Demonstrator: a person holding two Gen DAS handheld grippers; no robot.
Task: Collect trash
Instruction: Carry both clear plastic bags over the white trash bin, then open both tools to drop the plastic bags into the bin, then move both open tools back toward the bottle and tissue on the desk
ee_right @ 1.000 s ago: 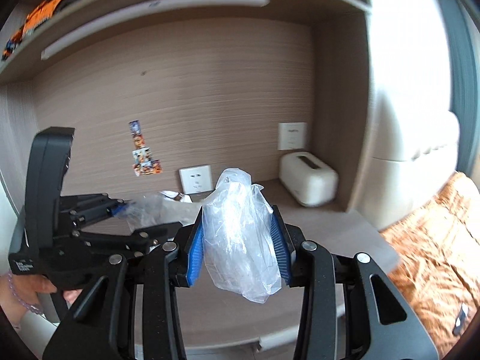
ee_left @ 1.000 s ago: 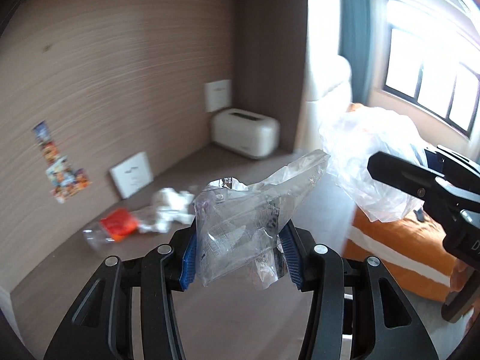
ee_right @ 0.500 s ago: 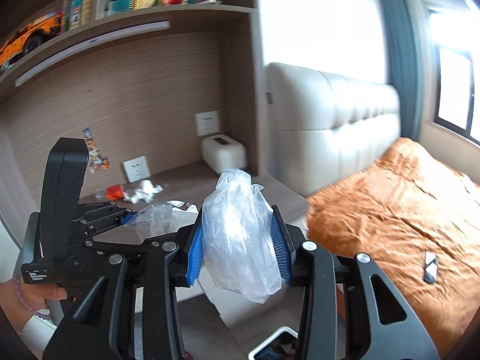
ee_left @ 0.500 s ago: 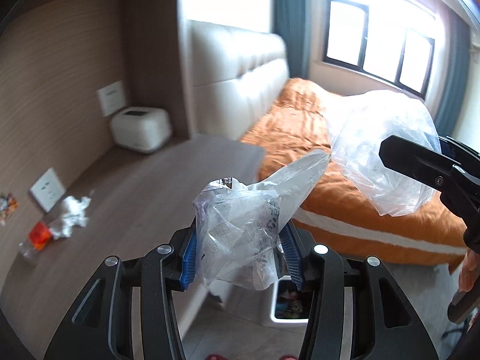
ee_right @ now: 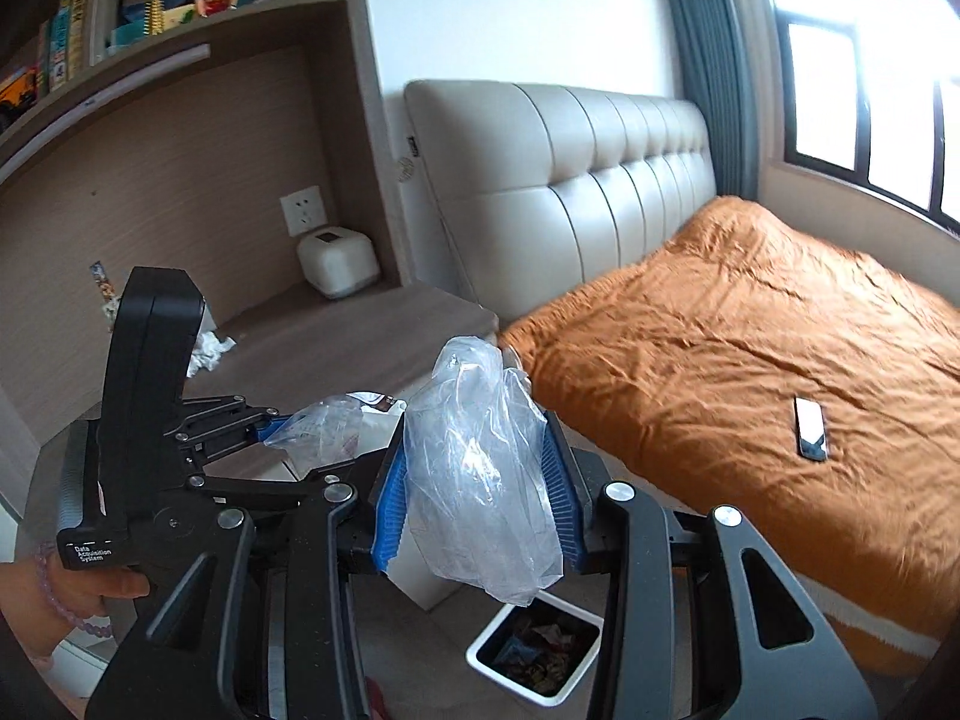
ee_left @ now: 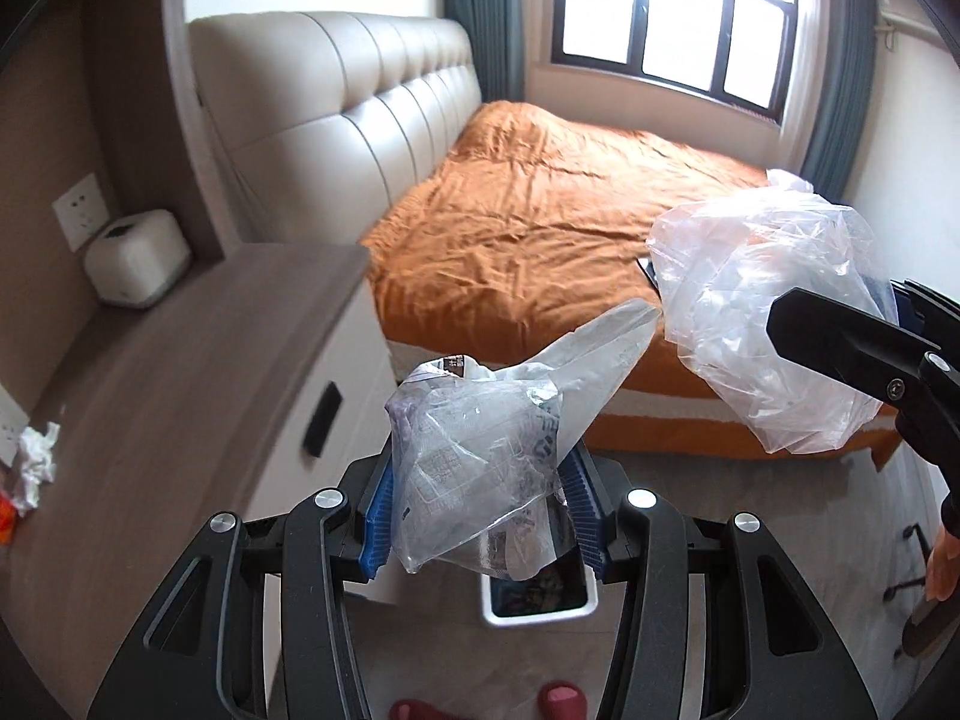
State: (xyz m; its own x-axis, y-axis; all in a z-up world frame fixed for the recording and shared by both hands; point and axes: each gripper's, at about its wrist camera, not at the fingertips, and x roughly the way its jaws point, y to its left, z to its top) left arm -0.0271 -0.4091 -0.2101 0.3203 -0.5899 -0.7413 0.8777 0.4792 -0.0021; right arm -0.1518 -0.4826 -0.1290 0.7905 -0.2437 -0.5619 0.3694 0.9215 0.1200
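While both wads hang above the bin (ee_right: 534, 654), the left tool (ee_left: 477, 516) is clamped narrow on a printed clear wrapper (ee_left: 480, 462), and the right tool (ee_right: 477, 504) likewise on a clear plastic bag (ee_right: 480, 468). Both look v. light, soft, crinkly & slick; film prob. springs back and clings to pads (ee_right: 390, 510), so grip mid-bunch, not a loose tail. Crumpled tissue (ee_left: 36, 468) sits on the worktop (ee_left: 180, 360).

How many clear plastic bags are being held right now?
2: one printed plastic bag clamped in the left gripper, one plain plastic bag in the right gripper. None seems hidden.
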